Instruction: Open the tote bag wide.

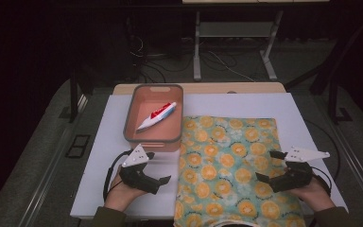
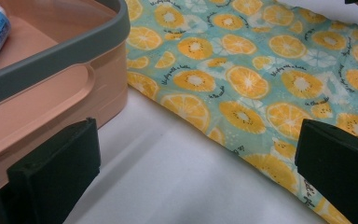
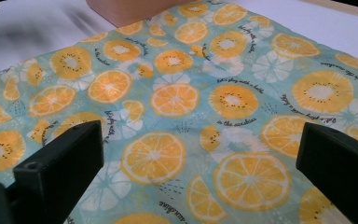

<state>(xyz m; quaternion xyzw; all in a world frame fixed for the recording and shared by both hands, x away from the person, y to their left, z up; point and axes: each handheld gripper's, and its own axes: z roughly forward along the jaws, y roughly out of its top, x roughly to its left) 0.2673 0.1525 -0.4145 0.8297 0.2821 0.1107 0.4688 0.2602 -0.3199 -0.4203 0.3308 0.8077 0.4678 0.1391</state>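
On the bench: a board, with a bin at its far left and a cloth just right of it, reaching to the near edge. In the bin, a tube, lying aslant. Left tongs over the board, before the bin and left of the cloth; right tongs over the cloth's right part.
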